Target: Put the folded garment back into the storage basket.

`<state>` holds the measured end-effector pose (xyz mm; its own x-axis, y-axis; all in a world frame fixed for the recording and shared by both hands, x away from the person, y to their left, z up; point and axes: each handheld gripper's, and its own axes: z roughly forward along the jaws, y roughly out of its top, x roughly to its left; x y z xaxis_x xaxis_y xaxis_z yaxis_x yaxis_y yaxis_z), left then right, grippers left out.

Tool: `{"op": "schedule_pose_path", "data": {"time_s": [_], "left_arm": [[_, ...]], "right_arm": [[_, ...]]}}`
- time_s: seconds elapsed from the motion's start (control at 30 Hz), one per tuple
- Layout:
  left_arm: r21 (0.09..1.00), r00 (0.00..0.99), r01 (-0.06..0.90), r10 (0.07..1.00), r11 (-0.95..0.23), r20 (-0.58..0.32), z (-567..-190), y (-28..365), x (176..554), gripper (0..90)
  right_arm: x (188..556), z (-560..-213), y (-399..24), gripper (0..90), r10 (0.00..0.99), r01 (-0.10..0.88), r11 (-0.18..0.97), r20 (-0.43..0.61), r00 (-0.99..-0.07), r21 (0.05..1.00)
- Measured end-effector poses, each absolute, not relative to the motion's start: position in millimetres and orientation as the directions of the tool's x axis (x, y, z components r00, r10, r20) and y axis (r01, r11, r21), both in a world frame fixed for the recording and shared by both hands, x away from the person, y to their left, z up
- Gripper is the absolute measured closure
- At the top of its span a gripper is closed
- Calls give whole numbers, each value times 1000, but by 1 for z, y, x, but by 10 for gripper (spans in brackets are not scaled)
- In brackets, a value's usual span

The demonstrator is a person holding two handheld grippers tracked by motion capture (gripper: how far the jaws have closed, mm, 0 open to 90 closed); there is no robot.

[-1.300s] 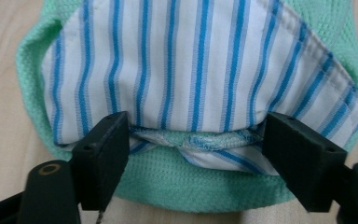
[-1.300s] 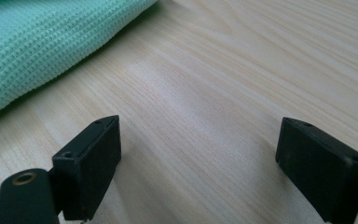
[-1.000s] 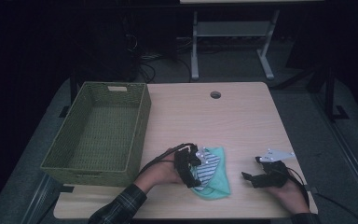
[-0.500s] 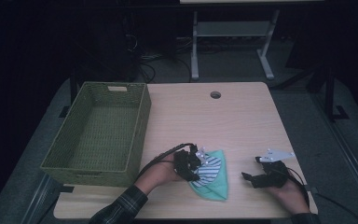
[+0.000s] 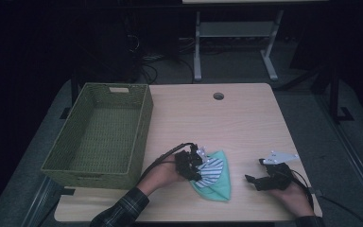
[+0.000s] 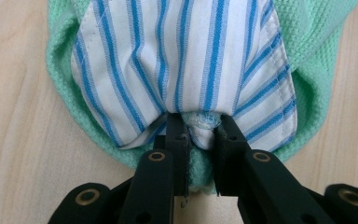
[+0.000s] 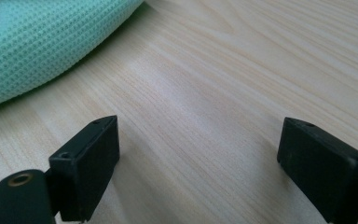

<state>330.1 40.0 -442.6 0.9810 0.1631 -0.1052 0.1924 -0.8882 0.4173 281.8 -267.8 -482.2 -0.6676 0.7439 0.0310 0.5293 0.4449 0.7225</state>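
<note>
A blue-and-white striped cloth [image 5: 213,168] lies on top of a mint green cloth [image 5: 218,187] near the table's front edge. My left gripper [image 5: 196,165] sits at the bundle's left side. In the left gripper view its jaws have just been closing, and my left gripper [image 6: 200,127] now pinches a fold where the striped cloth [image 6: 182,56] meets the green cloth [image 6: 326,28]. My right gripper [image 5: 254,180] rests to the right of the bundle, apart from it. Seen from its own camera, my right gripper [image 7: 200,154] stands open over bare wood, with the green cloth [image 7: 37,42] off to the upper left.
A woven green basket [image 5: 144,127] with nothing in it stands on the left part of the wooden table [image 5: 227,123]. A round cable hole [image 5: 218,96] sits near the far edge. Beyond the table the floor is dark, with a desk frame and cables.
The left gripper's jaws closed onto the cloth bundle's left side. Both hands stayed where they were, and the right gripper kept its jaws wide.
</note>
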Motion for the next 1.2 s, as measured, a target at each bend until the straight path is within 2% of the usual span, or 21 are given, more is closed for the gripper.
{"op": "schedule_pose_path", "data": {"time_s": [0.57, 1.2], "left_arm": [[501, 961, 278, 232, -820, -152, -409, 59, 335, 789], [544, 958, 282, 260, -790, -119, -354, 83, 343, 789]], "right_arm": [[282, -482, -268, 122, 746, 534, 443, 34, -665, 720], [282, -482, -268, 122, 752, 538, 436, 36, -658, 721]]}}
